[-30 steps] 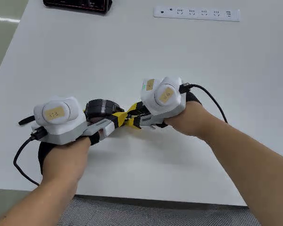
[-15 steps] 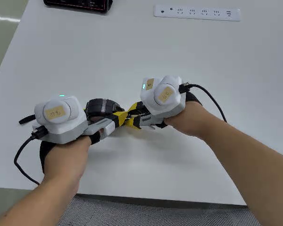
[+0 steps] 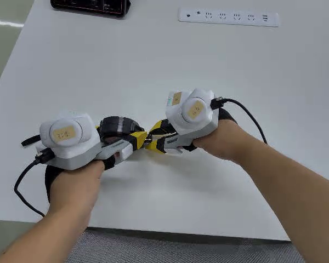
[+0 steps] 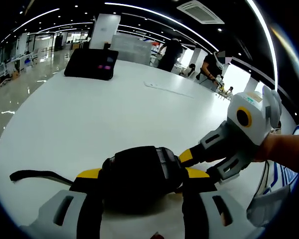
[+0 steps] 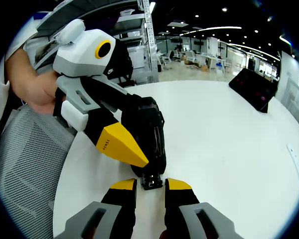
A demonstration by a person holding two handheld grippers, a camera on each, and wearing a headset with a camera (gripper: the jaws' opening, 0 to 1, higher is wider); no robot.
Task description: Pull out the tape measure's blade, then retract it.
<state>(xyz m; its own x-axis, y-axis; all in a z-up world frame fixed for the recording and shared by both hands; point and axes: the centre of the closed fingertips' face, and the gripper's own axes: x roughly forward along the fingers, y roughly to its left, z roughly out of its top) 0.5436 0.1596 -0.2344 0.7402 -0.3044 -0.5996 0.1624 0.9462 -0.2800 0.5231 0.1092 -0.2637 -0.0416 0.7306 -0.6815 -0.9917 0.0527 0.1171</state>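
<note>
I look down on a white counter [image 3: 236,71], with both of the person's hands close to its near edge. The tape measure [image 3: 118,125], a black case, is held low over the near side of the counter, left of centre; I cannot tell whether it rests on the surface. The left hand-held gripper [image 3: 132,141] pinches the case. In the left gripper view, its two yellow-tipped jaws press on either side of the black body, which sits squarely between them. A black wrist strap [image 4: 35,175] trails from the case to the left across the counter.

The right hand-held gripper [image 5: 150,185] comes in from the right and meets the case nose to nose. In the right gripper view its jaws stand close together, and the small dark end tab [image 5: 152,181] of the blade lies between their yellow tips. They appear to pinch it. The tab is just beside the mouth of the case, so very little blade shows. In the head view the tips of both hand-held grippers nearly touch, just right of the case.

A black cable [image 3: 247,118] loops from the back of the right hand-held gripper over the wrist. At the far edge of the counter lie a white power strip [image 3: 228,16] to the right and a black device [image 3: 90,5] to the left, both well apart from the work
</note>
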